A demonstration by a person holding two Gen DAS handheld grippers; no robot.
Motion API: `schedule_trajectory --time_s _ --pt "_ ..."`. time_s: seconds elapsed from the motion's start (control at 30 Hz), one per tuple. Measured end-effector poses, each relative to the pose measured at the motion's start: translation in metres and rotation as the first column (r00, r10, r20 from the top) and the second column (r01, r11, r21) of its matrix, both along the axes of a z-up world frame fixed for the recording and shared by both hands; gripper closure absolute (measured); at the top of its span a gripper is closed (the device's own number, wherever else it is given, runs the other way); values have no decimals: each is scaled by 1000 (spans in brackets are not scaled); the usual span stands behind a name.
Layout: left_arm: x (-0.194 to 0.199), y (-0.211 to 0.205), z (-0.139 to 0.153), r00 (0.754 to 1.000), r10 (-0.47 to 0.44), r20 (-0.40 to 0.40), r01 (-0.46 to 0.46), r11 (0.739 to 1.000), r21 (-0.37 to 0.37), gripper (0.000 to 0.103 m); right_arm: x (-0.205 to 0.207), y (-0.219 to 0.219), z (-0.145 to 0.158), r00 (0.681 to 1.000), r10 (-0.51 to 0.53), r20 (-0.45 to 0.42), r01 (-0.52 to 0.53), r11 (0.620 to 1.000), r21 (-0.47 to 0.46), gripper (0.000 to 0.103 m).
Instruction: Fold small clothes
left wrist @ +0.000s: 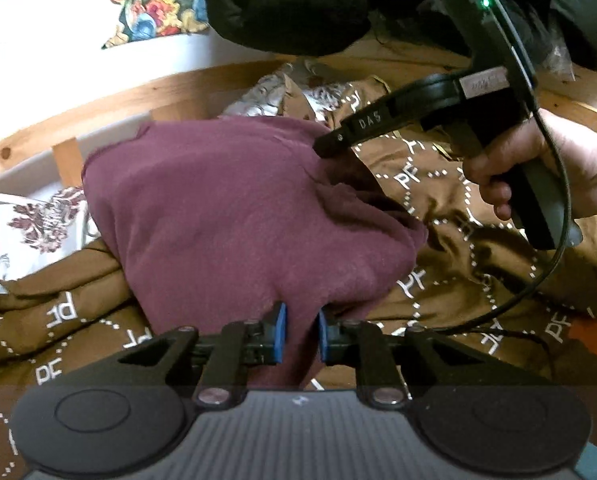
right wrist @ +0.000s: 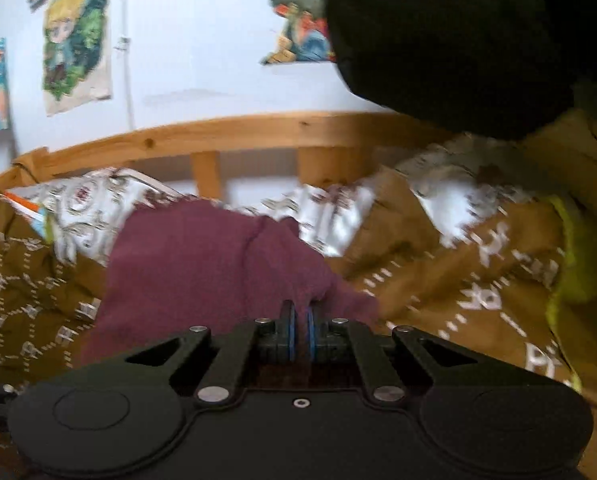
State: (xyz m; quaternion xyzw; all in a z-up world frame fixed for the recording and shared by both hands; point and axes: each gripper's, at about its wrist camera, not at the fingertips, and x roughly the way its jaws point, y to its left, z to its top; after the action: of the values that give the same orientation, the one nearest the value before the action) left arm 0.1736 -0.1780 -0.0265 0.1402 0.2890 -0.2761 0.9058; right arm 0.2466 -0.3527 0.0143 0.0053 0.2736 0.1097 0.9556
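Note:
A maroon fleece garment (left wrist: 234, 216) lies bunched on a brown patterned bedspread (left wrist: 458, 248). My left gripper (left wrist: 301, 334) is shut on the garment's near edge, cloth pinched between its blue pads (left wrist: 279, 332). My right gripper (left wrist: 330, 146) shows in the left wrist view at the garment's far right corner, held by a hand (left wrist: 554, 168). In the right wrist view the right gripper (right wrist: 299, 332) is shut on a fold of the maroon garment (right wrist: 202, 264), its blue pads (right wrist: 291, 334) nearly touching.
A wooden bed rail (left wrist: 98, 100) runs along the far side below a white wall with posters (right wrist: 76, 40). A white floral sheet (left wrist: 22, 224) shows at left. A black jacket (left wrist: 298, 0) hangs overhead. A yellow-green cloth (right wrist: 578, 264) lies at right.

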Motion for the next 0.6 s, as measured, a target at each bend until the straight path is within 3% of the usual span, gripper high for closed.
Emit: schedule_trajectory --time_s 0.13,0.2,0.4,0.6 --pt "4 8 5 999 -4 -52 1 998 -58 71 -1 -10 -16 999 -30 -30 29 999 -32 98" --pt "6 16 9 997 10 -78 -19 994 -107 50 -2 -12 -22 999 -41 -28 39 998 -52 98" --pt "14 38 20 990 127 -62 -136 974 -180 20 -2 -24 -27 993 -110 -49 108 993 -50 103" --pt "29 68 26 954 289 -81 -301 915 -270 11 -9 -25 -26 992 -118 -50 118 993 -16 103"
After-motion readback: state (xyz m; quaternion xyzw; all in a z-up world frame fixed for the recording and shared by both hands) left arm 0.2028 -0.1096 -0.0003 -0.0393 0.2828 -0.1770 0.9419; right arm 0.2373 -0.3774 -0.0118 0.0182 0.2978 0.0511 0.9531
